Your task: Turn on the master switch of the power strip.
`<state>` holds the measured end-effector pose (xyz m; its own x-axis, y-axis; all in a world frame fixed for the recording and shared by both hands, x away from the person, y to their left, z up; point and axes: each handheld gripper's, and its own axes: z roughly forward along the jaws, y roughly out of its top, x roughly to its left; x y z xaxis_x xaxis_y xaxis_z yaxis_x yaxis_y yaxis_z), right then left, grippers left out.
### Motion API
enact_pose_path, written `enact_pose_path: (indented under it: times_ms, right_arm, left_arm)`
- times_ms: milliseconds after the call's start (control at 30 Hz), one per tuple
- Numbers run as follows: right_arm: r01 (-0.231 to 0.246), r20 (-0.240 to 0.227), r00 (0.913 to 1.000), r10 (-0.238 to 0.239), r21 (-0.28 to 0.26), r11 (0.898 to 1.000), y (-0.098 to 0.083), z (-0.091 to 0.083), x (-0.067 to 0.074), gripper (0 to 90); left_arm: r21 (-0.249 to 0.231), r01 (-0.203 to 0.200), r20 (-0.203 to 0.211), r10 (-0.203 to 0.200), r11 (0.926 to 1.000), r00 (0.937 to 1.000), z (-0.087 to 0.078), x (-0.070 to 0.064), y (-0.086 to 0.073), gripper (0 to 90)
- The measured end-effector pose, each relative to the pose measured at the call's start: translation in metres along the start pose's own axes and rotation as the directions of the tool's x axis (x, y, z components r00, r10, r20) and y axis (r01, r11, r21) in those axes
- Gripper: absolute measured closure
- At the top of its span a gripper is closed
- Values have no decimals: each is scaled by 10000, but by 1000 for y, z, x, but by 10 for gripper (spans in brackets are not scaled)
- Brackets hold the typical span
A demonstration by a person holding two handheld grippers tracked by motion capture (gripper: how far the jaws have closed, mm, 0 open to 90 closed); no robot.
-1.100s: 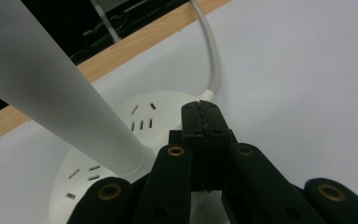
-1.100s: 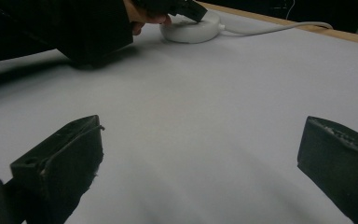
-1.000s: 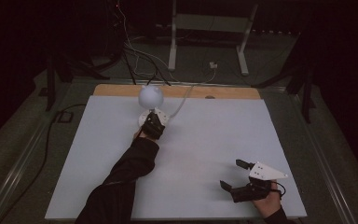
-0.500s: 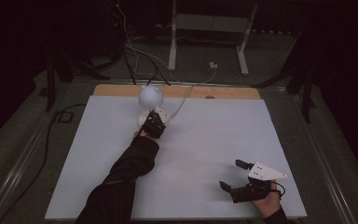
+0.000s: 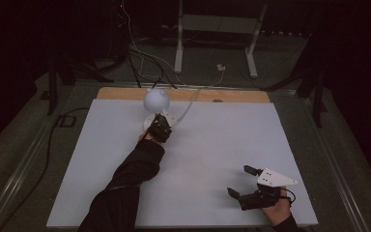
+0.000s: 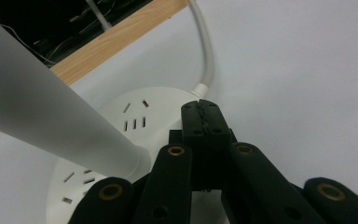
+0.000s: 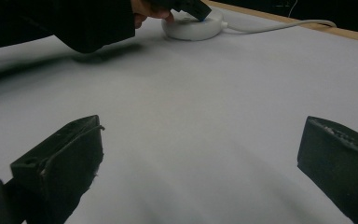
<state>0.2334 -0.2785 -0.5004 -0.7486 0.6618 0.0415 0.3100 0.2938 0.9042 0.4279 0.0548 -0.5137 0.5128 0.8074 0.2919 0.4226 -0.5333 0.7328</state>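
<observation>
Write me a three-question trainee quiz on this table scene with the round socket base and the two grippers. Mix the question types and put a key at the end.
1. True or false: the left gripper has its jaws closed together, tips over the round white socket base.
2. Which best describes the right gripper?
A. Shut on the cable
B. Open, with nothing between its jaws, near the table's front right
C. Pressing on the white globe
3. Fill in: the white cable leaves the base and runs toward the table's ____ wooden edge.

Key: 1 true; 2 B; 3 far. The white globe rises from the base just beyond the left gripper in the high view.
</observation>
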Motion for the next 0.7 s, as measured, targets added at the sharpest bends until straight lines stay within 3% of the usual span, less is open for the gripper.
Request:
enact_pose_path:
  times_ms: [300,500,700]
  right_arm:
    - [7,-15,10000,-7,-14,10000,0,0,0,0]
    - [18,-12,10000,-18,-29,10000,1,0,1,0]
    - [22,-21,10000,-22,-19,10000,1,0,1,0]
  left_arm:
    - [228,-398,-117,401,9989,9991,1,-2,2,900]
    - [282,-509,41,508,9983,9987,1,0,3,900]
    - [386,-935,-159,942,9949,9954,3,-2,4,900]
